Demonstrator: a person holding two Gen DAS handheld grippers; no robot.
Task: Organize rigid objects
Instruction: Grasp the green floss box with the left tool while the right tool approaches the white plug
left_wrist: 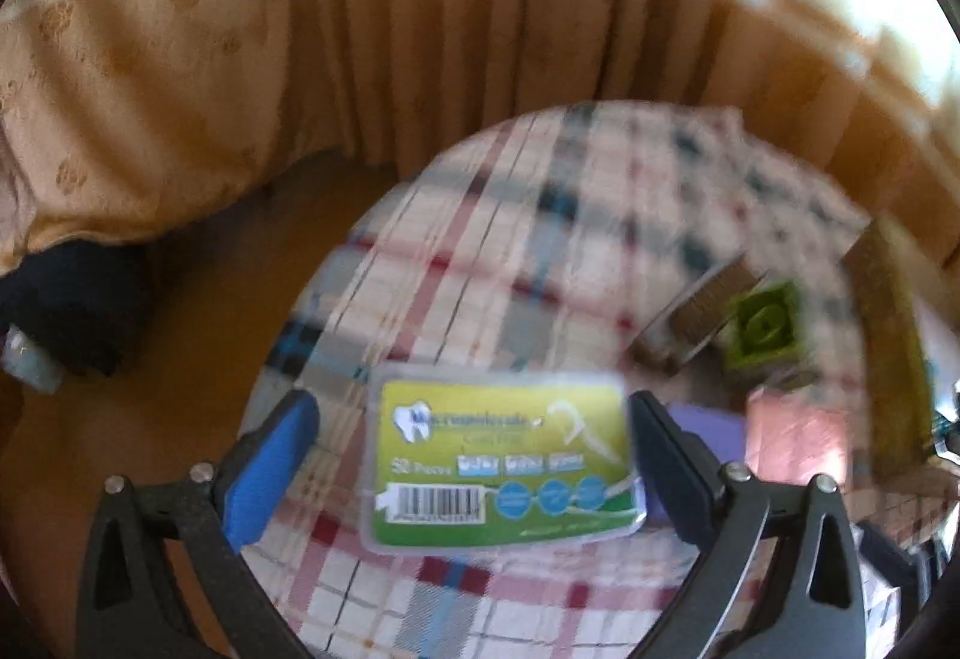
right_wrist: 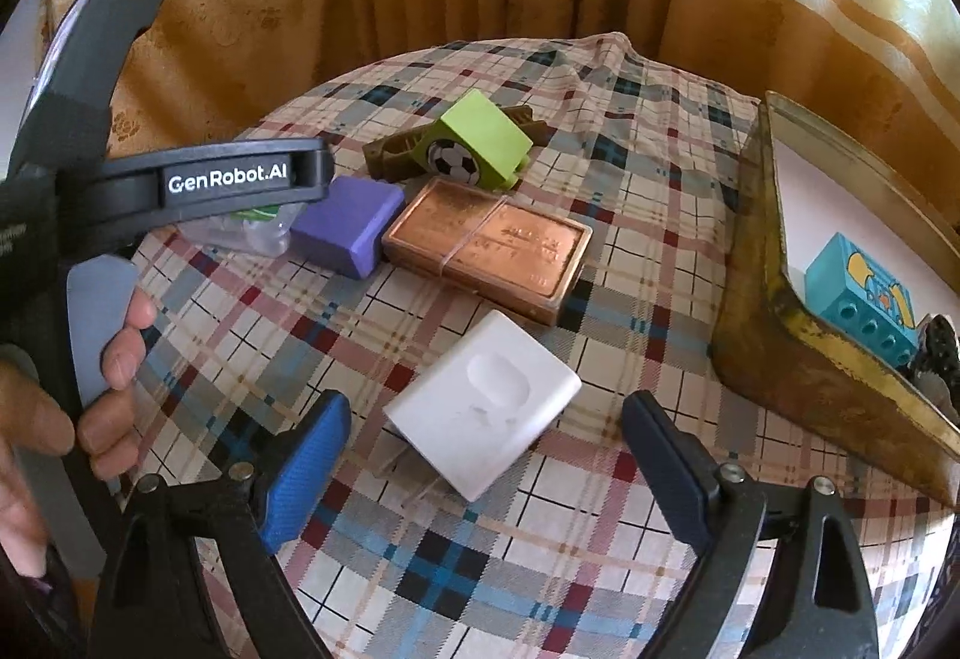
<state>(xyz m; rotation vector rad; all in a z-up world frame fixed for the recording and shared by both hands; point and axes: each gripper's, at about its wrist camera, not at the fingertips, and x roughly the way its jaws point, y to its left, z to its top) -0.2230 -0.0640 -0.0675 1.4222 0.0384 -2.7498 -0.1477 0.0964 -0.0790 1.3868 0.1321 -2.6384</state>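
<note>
In the left wrist view, my left gripper (left_wrist: 474, 455) stands open around a clear floss-pick box with a green label (left_wrist: 504, 458); the right pad touches its edge, the left pad stands apart. The box also shows in the right wrist view (right_wrist: 252, 233) under the left gripper's body (right_wrist: 180, 185). My right gripper (right_wrist: 486, 455) is open and empty, with a white flat box (right_wrist: 483, 410) lying on the checked cloth between its fingers. A purple block (right_wrist: 348, 227), a copper case (right_wrist: 489, 248), a green football block (right_wrist: 480, 143) and a brown piece (right_wrist: 396, 155) lie behind.
A worn metal tray (right_wrist: 774, 341) stands at the right and holds a teal toy brick (right_wrist: 858, 293) and a dark object. The round table has a checked cloth (right_wrist: 456, 557). Orange curtains hang behind. A hand (right_wrist: 90, 389) holds the left gripper's handle.
</note>
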